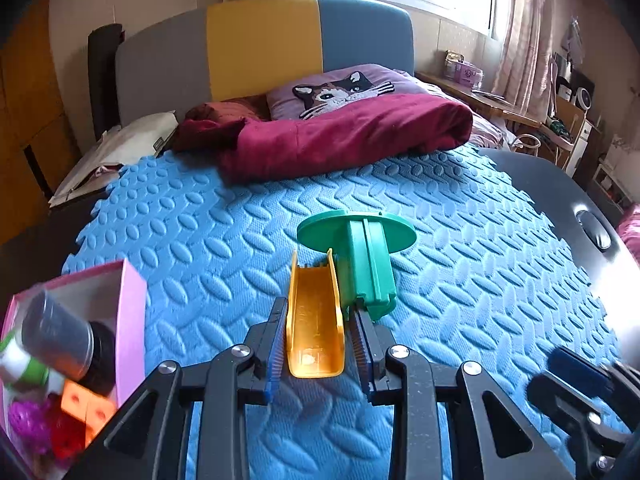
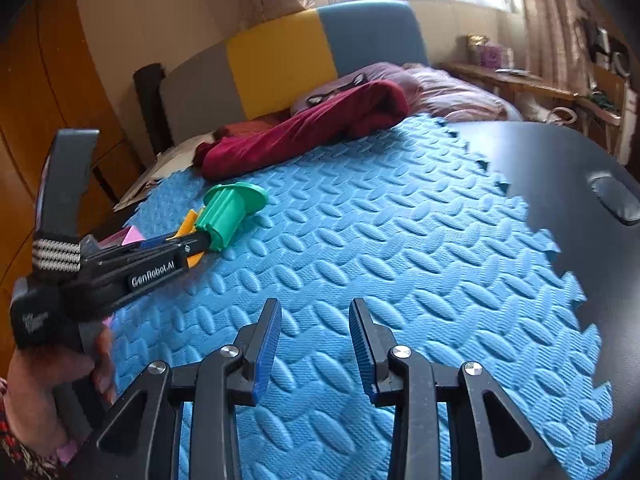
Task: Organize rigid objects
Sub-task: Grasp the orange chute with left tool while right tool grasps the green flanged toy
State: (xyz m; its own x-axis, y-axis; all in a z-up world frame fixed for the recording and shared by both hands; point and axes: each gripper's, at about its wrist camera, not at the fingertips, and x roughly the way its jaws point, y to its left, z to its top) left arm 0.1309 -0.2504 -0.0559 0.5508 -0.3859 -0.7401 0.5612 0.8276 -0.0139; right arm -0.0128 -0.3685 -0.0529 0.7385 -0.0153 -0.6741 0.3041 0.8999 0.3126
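An orange trough-shaped plastic piece [image 1: 314,324] lies on the blue foam mat [image 1: 200,240] between the fingers of my left gripper [image 1: 318,312]. The pads stand close on both sides of it. A green plastic piece with a round disc end [image 1: 366,256] lies touching its right side and also shows in the right wrist view [image 2: 230,210]. A pink box [image 1: 130,312] at the left holds a dark cylinder [image 1: 60,336] and several small toys. My right gripper [image 2: 314,320] is open and empty over the mat, right of the left gripper [image 2: 192,242].
A maroon blanket [image 1: 340,136] and a cat pillow [image 1: 340,90] lie at the mat's far edge. A black table top [image 2: 560,168] borders the mat on the right. Papers [image 1: 116,152] lie at the far left.
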